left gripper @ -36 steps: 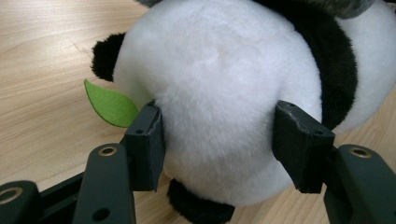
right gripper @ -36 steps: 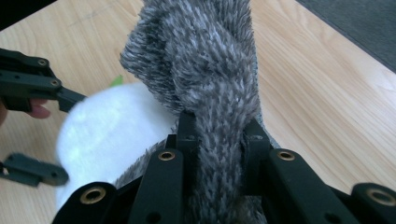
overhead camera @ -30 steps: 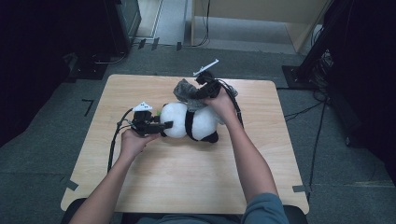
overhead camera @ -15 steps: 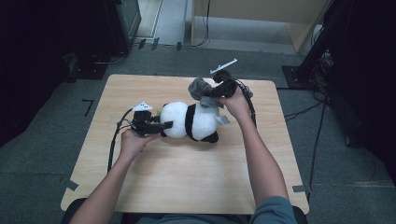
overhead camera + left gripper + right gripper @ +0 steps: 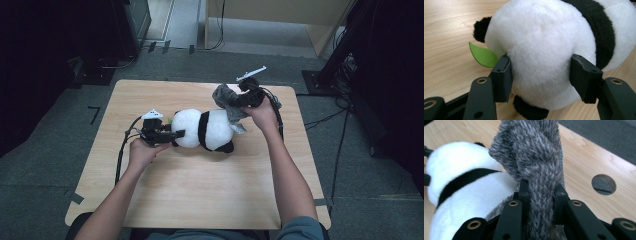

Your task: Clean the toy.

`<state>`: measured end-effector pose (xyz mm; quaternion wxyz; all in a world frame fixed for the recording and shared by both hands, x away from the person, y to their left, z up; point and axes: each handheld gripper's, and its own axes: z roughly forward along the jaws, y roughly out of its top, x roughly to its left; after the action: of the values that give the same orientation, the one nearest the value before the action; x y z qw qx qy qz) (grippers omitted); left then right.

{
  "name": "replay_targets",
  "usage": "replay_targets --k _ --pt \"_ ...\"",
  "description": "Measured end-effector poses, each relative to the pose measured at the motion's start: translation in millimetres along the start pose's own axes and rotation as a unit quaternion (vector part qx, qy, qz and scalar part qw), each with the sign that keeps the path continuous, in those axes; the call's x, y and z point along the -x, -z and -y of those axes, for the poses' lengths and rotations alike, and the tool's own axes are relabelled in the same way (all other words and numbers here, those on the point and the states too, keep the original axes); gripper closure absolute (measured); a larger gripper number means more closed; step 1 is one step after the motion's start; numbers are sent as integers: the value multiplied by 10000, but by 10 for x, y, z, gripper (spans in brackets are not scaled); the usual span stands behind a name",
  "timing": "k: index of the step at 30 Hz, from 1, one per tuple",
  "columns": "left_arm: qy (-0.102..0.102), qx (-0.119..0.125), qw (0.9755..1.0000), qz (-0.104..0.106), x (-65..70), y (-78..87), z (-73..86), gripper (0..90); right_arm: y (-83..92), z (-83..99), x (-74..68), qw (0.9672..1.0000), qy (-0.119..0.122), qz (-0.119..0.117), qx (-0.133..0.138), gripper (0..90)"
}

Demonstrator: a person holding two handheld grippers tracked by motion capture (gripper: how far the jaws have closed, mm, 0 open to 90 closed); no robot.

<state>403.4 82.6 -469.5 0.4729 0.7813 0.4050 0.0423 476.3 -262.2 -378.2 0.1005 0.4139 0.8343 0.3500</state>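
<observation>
The right gripper [image 5: 239,102] has carried the grey furry garment [image 5: 227,100] away from the toy's middle toward the far right corner of the table [image 5: 200,200], and now holds it lifted beyond the panda's rear end; a second ago the same bundle sat much closer over the body. Its jaws are clamped tight on a bunched fold of the grey fur, seen plainly in the right gripper view [image 5: 541,195]. The left gripper [image 5: 170,135] has kept its place at the left end of the toy, with both pads pressed into the white plush of the head, one on each side, as the left gripper view [image 5: 539,75] shows. The plush panda [image 5: 205,130] lies on its side near the centre of the table, head toward the person's left; a green felt leaf [image 5: 482,55] sticks out beside the head. In my judgement the garment is being drawn off the toy, and most of it is already clear, though a trailing part appears still to touch the rear. No brand, label or legible writing is visible on the toy, the garment or the table.
</observation>
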Motion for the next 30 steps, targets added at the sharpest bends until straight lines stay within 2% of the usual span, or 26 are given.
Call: replay_targets --k 5,10,18,27,30 --pt "-16 0 10000 -3 -1 0 0 400 96 -90 -146 9996 128 -32 264 761" --pt "-14 3 10000 -7 3 1 -1 400 97 -199 -376 9984 303 -161 456 761" --pt "-22 -17 10000 -26 13 5 -5 401 -64 -363 -740 9956 657 -409 525 759" --pt "-19 -18 10000 -23 12 5 -4 403 -339 -477 -1094 9927 879 -664 499 758" --pt "-23 -23 10000 -29 15 6 -3 404 -431 -473 -1187 9921 932 -738 393 757"
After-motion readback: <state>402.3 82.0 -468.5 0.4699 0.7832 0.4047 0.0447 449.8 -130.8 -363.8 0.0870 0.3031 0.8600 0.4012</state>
